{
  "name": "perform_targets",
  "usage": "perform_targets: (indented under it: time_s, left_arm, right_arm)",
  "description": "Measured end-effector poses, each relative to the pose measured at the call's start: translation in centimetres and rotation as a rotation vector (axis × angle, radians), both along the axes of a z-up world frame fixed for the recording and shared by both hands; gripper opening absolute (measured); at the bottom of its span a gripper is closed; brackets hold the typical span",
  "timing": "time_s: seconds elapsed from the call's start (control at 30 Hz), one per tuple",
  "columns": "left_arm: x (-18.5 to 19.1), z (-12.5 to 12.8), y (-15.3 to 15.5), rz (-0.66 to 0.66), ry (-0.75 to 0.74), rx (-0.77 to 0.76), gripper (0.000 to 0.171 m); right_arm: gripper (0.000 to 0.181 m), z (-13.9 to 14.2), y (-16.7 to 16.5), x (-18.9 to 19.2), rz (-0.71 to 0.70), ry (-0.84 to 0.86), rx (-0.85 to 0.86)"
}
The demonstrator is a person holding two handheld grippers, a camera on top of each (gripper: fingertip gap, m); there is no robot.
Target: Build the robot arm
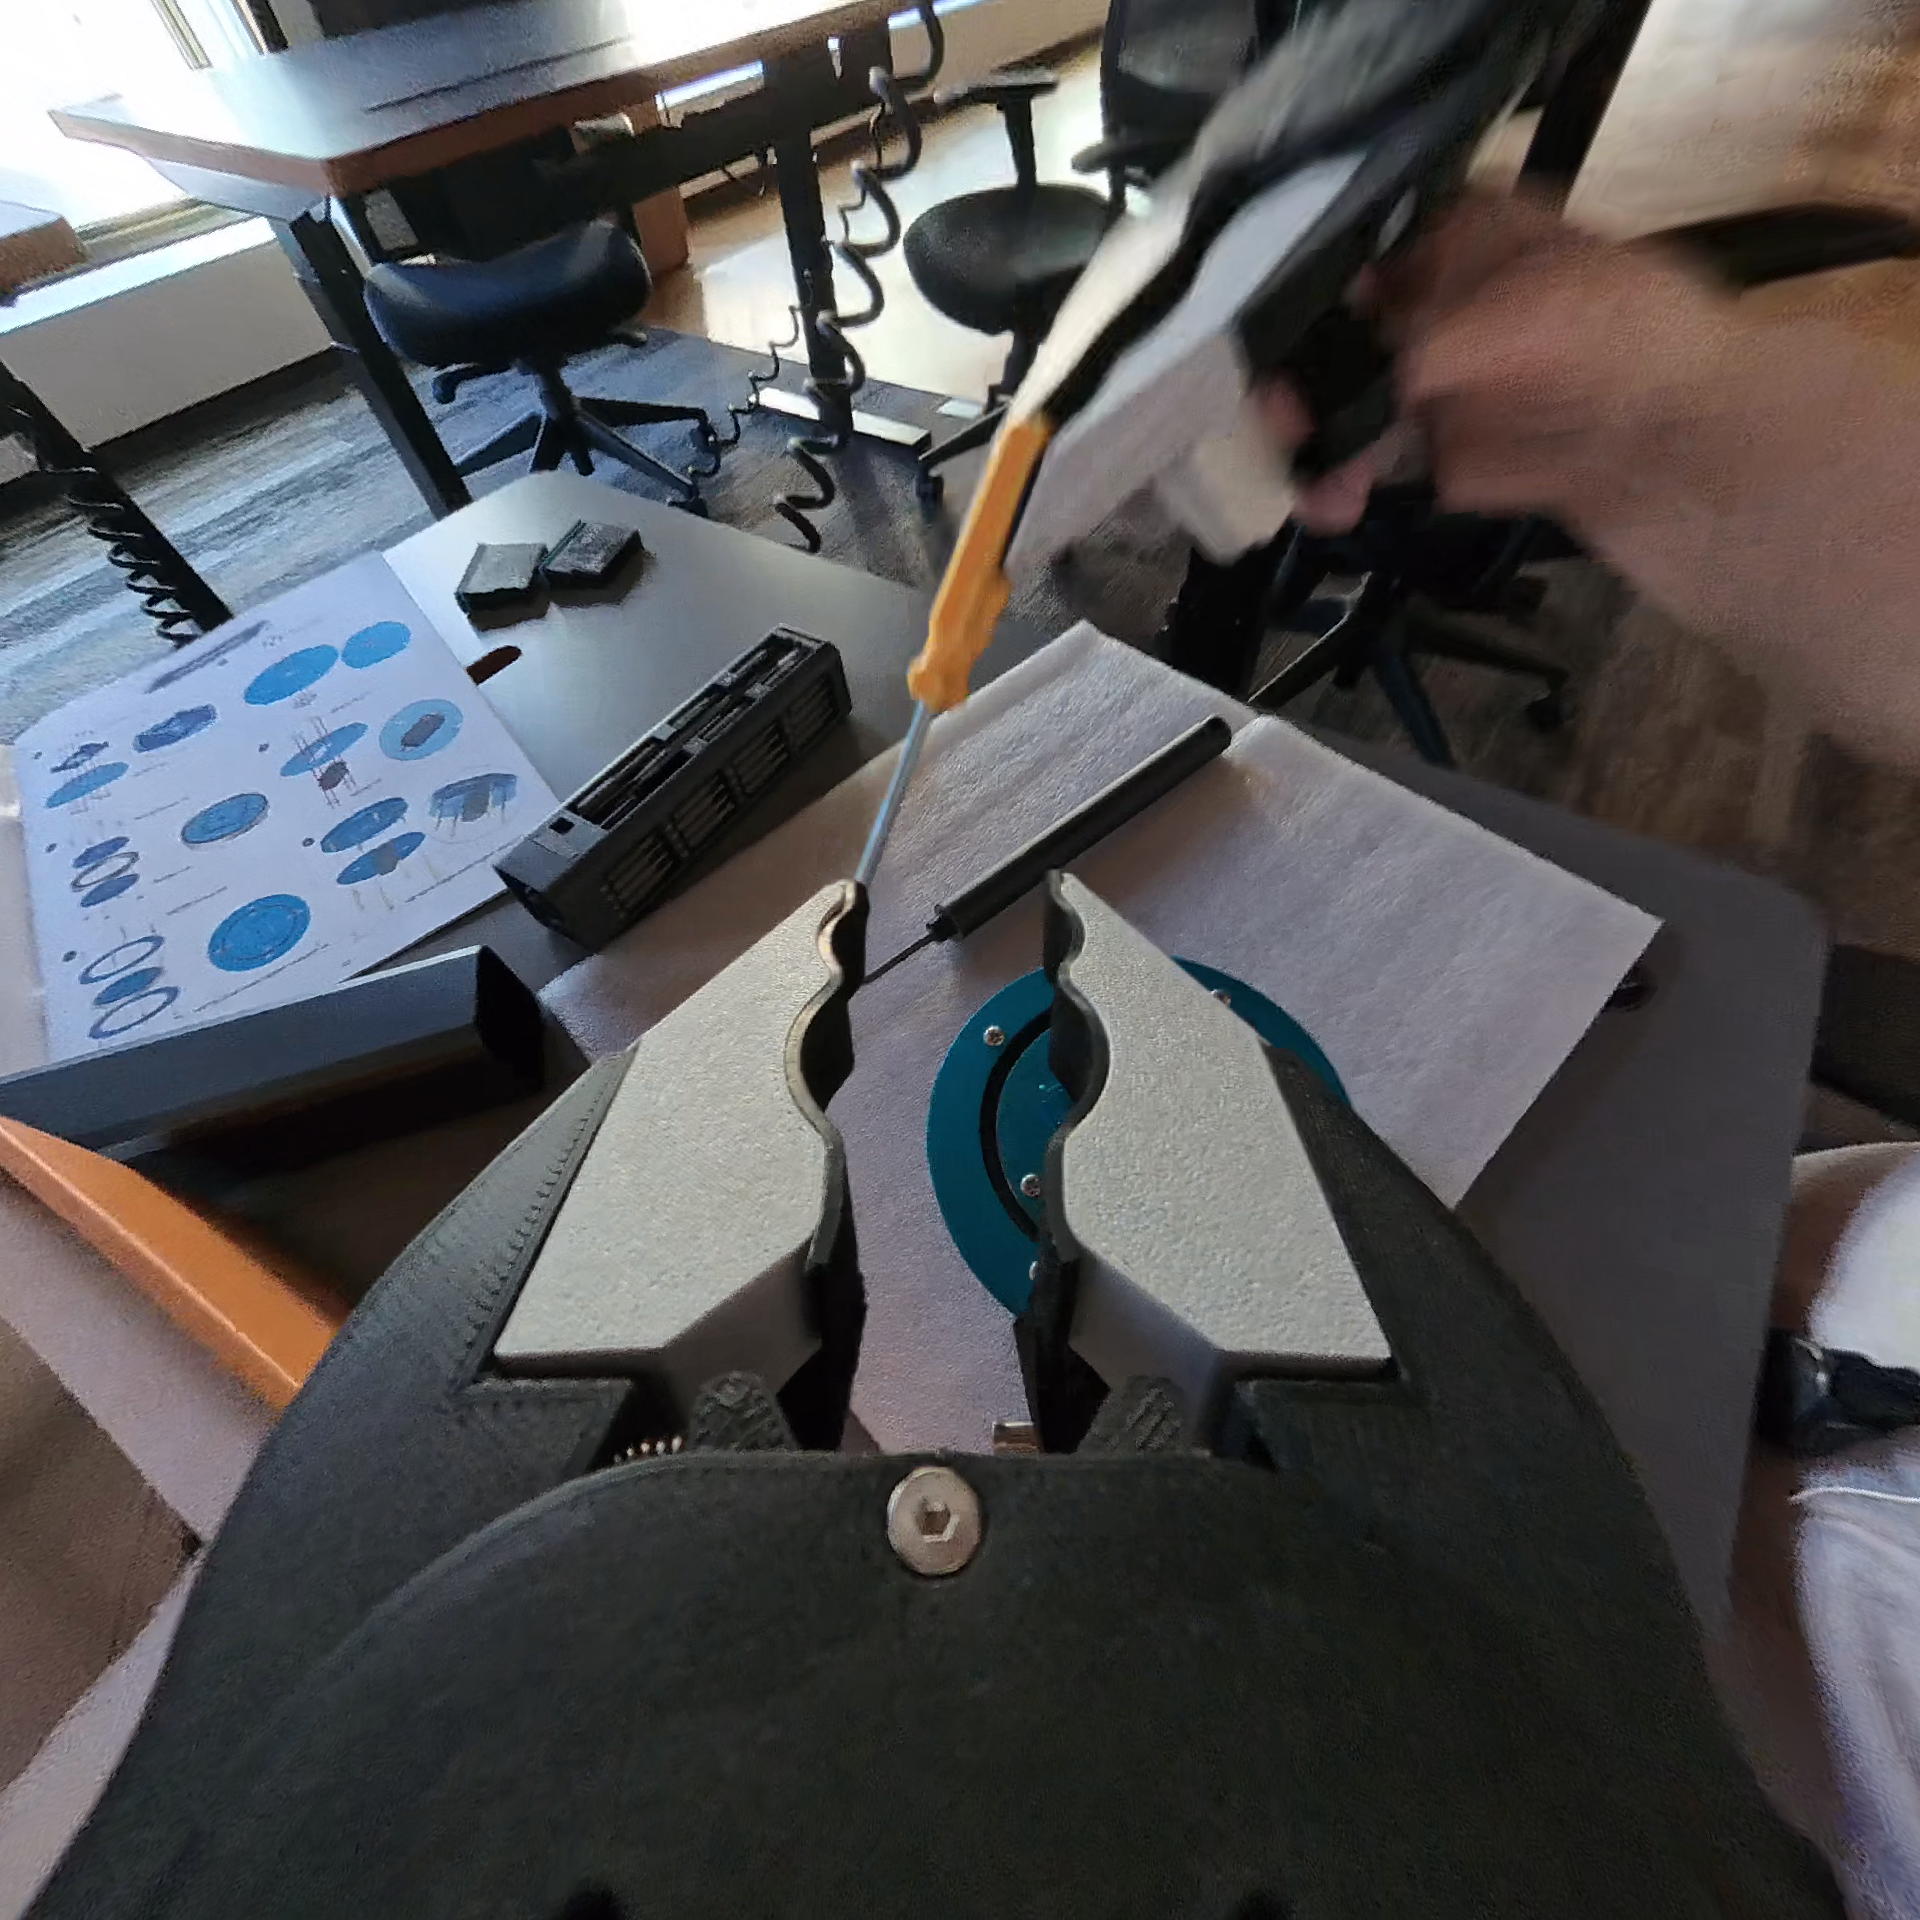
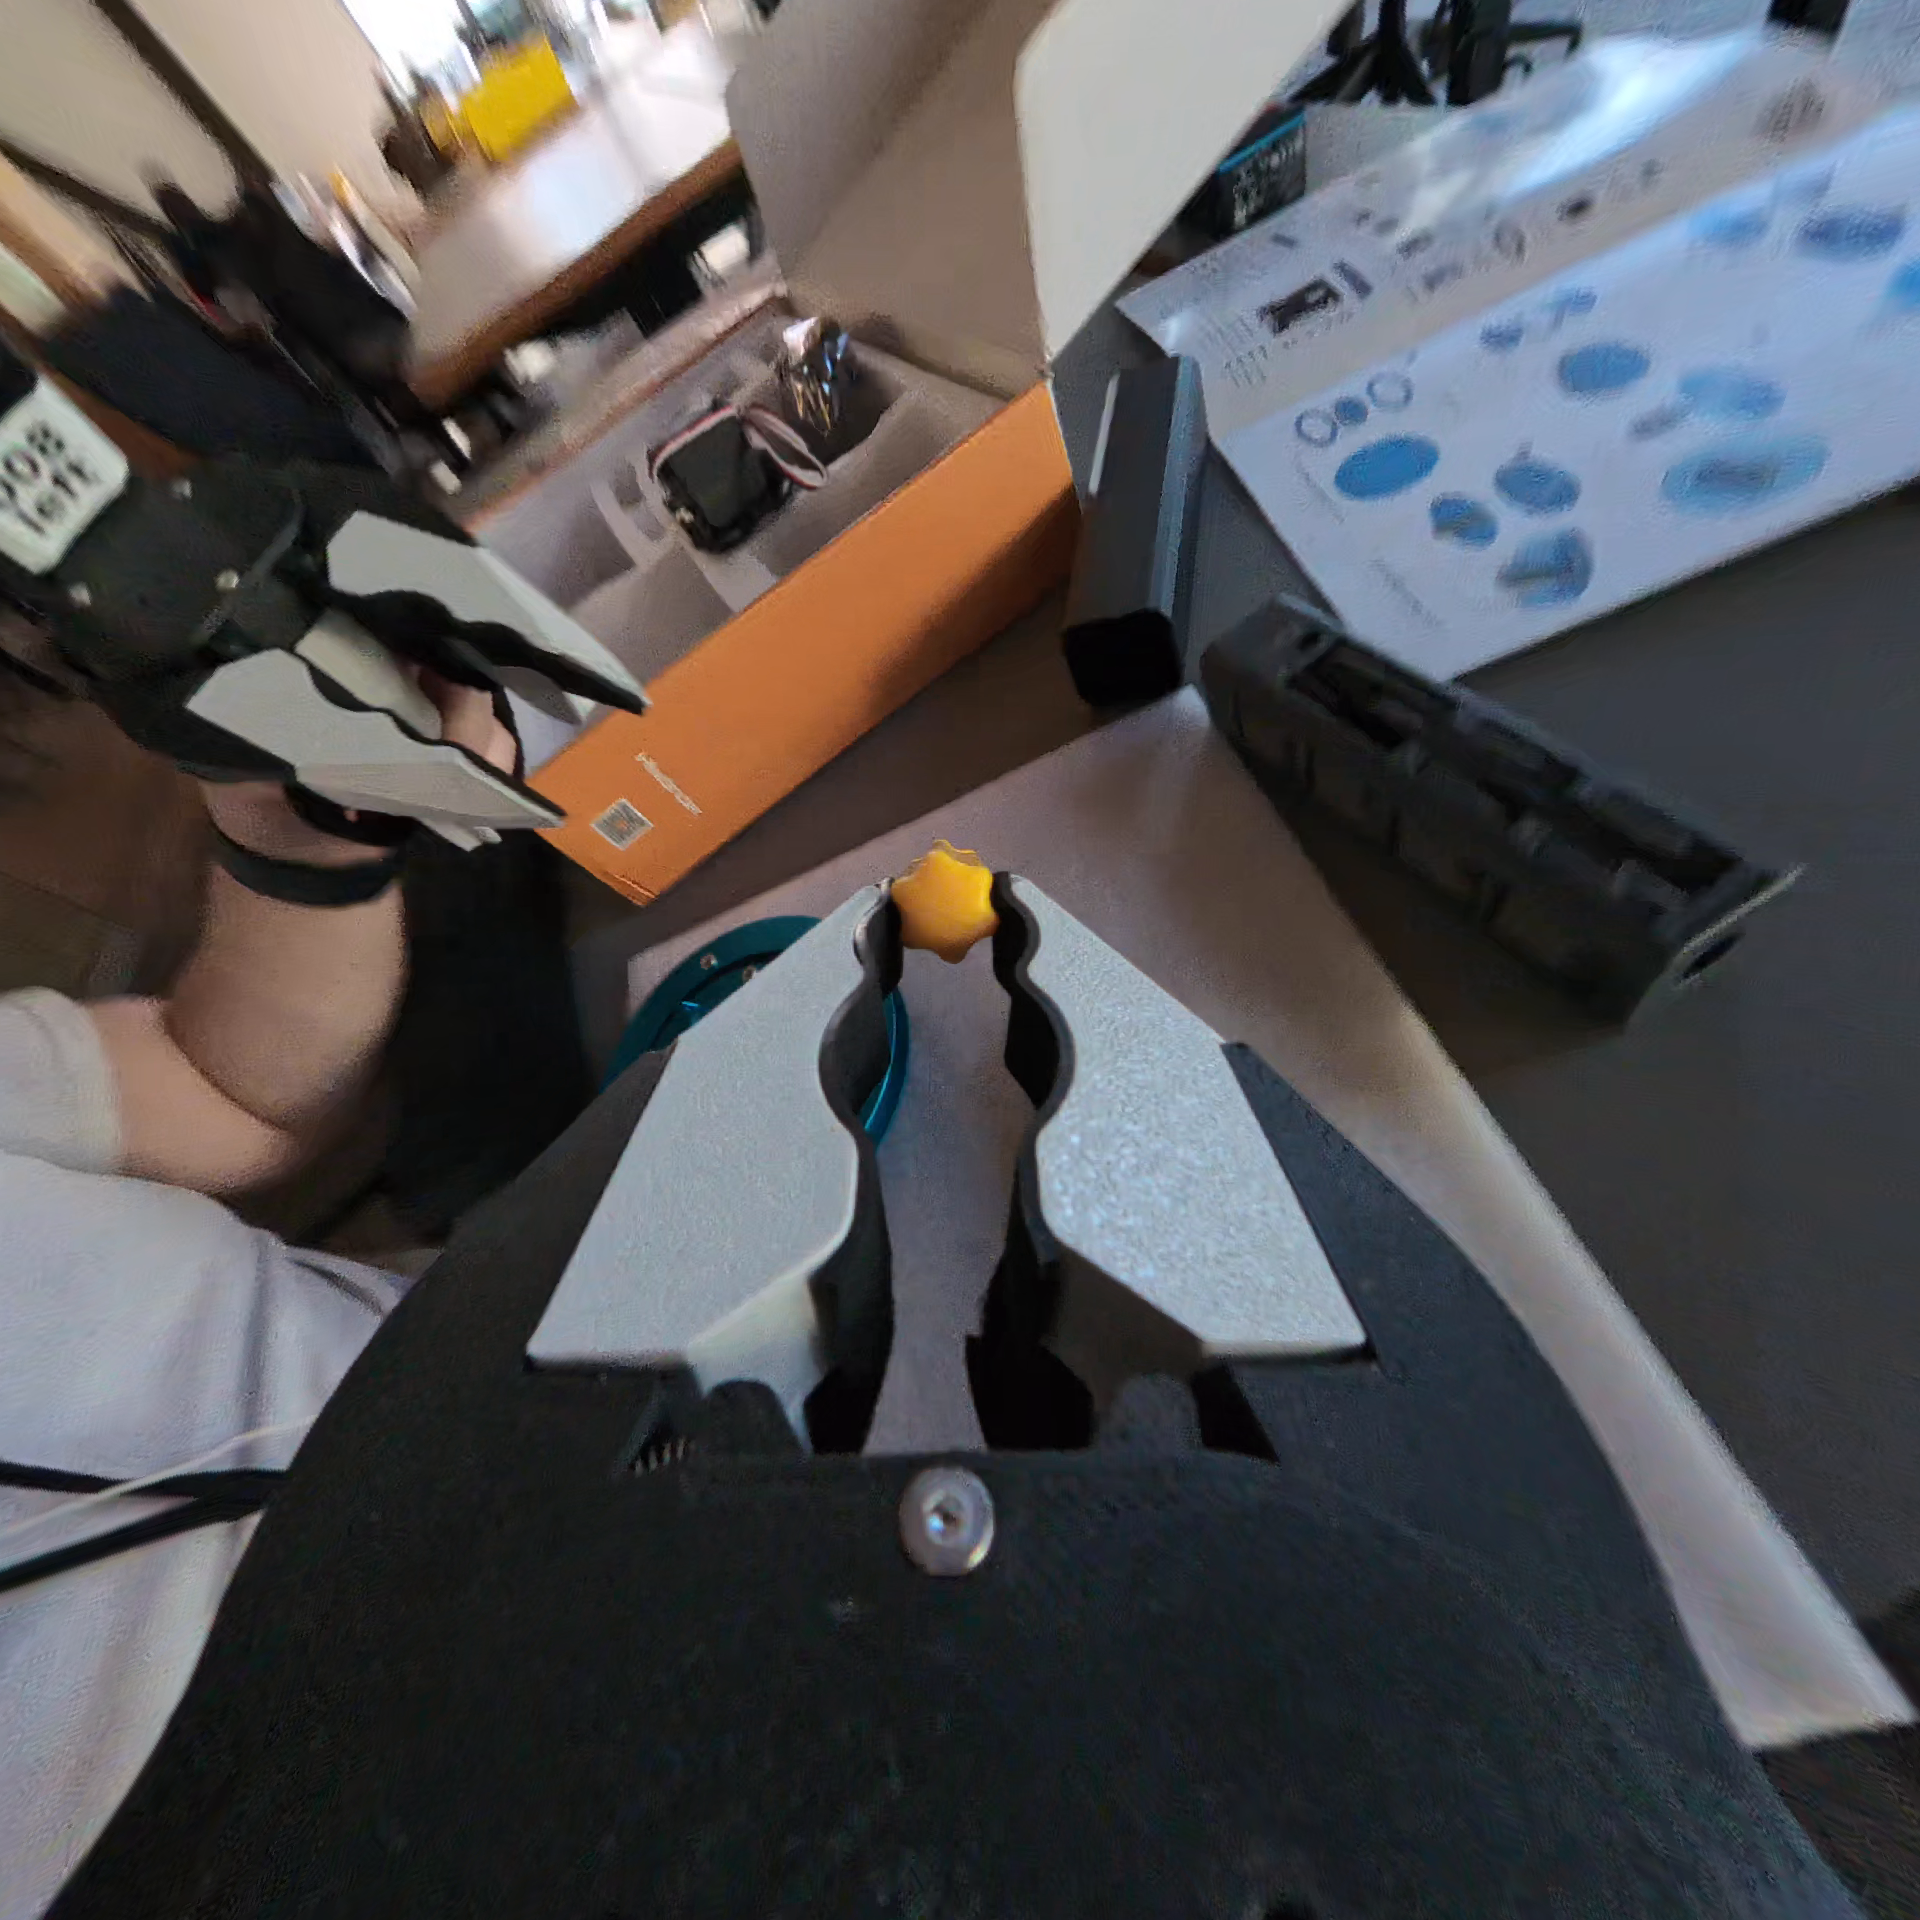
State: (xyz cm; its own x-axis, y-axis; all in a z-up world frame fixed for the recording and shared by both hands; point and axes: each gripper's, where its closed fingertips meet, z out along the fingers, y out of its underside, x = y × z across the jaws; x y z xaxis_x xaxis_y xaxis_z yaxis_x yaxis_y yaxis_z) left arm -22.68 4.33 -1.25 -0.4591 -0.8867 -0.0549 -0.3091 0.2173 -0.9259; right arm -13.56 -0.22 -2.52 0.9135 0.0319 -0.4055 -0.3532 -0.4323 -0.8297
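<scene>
A: The right hand-held gripper is pinching the yellow-handled screwdriver at its very tips, right at the top of the handle. From its own camera you see only the fluted yellow end caught between the jaws.

B: And the left hand-held gripper?

A: Spread apart, holding nothing. It hangs over the blue round plate, which lies flat on the white foam sheet. From the left camera the screwdriver's shaft slants down and its tip disappears behind the left finger, so I cannot tell whether it touches anything.

B: What worries you?

A: The grip. That far out on the tips, the handle could swivel or slip if the tip meets resistance. A slip could send the shaft against the left gripper or scrape across the plate and its small screws.

B: Anything nearby to knock?

A: A black driver lies on the foam just beyond the plate; a sideways sweep could roll it off. Farther out on the counter sit a black bit case, a grey sleeve and a printed sheet of blue diagrams. An open orange box stands near the edge.

B: The right gripper is blurred in the left view.

A: Yes, it suggests quick motion, which makes a slip likelier.
</scene>
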Motion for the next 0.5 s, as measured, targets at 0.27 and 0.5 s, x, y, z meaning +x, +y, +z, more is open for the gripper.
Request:
perform_targets:
  time_s: [0.27, 0.5]
  left_arm:
    - [0.1, 0.0, 1.4, 0.064, 0.047, 0.110, 0.030]
    - [0.5, -1.7, 1.9, 0.104, 0.082, 0.209, 0.029]
  right_arm:
    - [0.016, -0.8, -1.6, 2.9, -0.071, 0.196, 0.170]
    - [0.018, -7.0, -1.6, 4.4, -0.051, 0.123, -0.039]
